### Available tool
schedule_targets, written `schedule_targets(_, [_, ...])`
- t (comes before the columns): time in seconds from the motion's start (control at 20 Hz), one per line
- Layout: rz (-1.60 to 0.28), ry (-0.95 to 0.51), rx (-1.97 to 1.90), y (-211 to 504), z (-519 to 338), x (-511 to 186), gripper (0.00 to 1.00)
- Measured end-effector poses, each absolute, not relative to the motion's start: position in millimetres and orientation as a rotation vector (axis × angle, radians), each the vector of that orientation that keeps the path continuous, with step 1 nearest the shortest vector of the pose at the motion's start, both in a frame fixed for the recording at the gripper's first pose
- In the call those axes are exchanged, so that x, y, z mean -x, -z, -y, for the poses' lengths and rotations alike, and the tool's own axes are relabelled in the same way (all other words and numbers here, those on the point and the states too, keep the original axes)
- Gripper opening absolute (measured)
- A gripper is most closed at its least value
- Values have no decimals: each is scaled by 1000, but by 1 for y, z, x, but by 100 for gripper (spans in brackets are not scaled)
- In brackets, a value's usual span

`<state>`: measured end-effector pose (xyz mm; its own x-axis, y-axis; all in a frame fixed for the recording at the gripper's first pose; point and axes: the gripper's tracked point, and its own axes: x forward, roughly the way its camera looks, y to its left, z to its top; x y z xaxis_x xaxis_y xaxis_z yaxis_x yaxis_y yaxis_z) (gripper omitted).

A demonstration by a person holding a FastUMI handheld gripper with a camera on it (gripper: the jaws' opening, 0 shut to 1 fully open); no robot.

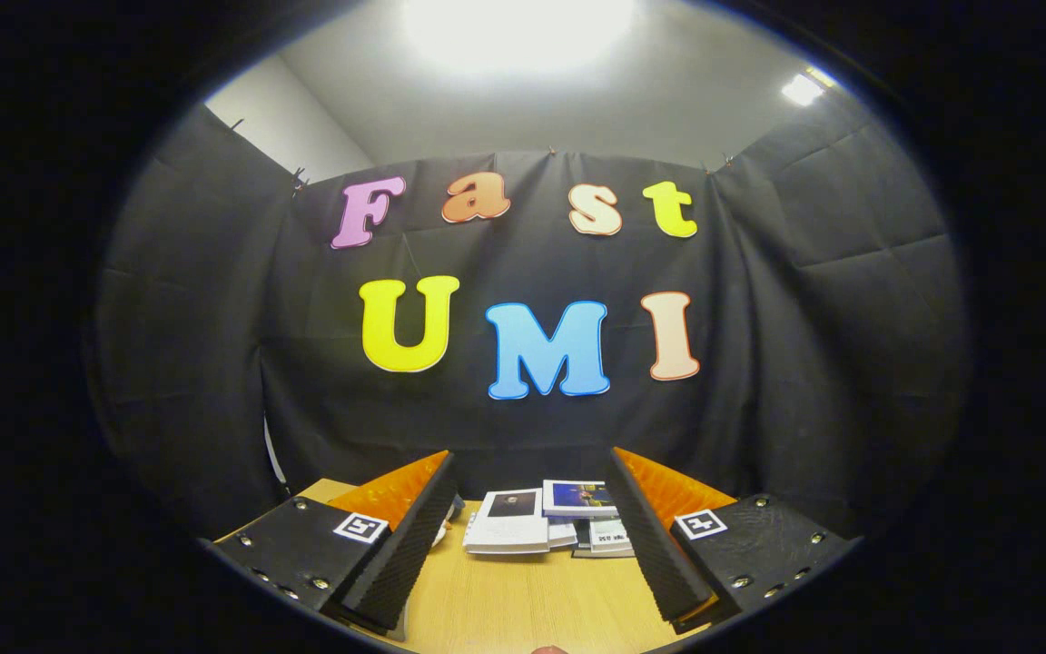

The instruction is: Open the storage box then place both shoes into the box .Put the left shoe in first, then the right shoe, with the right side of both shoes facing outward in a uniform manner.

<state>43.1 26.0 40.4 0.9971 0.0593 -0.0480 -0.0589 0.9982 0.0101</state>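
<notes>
Gripper view: claw (530, 522) gapes wide, empty, above table (523, 599); beyond it, seemingly books (546, 522).

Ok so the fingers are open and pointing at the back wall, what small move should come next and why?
Probably tilt the gripper downward to scan the wooden table. Its fingers stand open with nothing between them, aimed high at the black cloth wall. Just beyond them lies a stack of booklets, and neither box nor shoes can be made out, so the box needs finding first.
</notes>
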Motion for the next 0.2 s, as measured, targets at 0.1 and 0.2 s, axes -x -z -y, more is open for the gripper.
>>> schedule_targets(0.1, [-46, -60, -4, -42, -24, -48, 99])
schedule_targets(0.2, [-43, -66, -12, -43, -25, -55, 99])
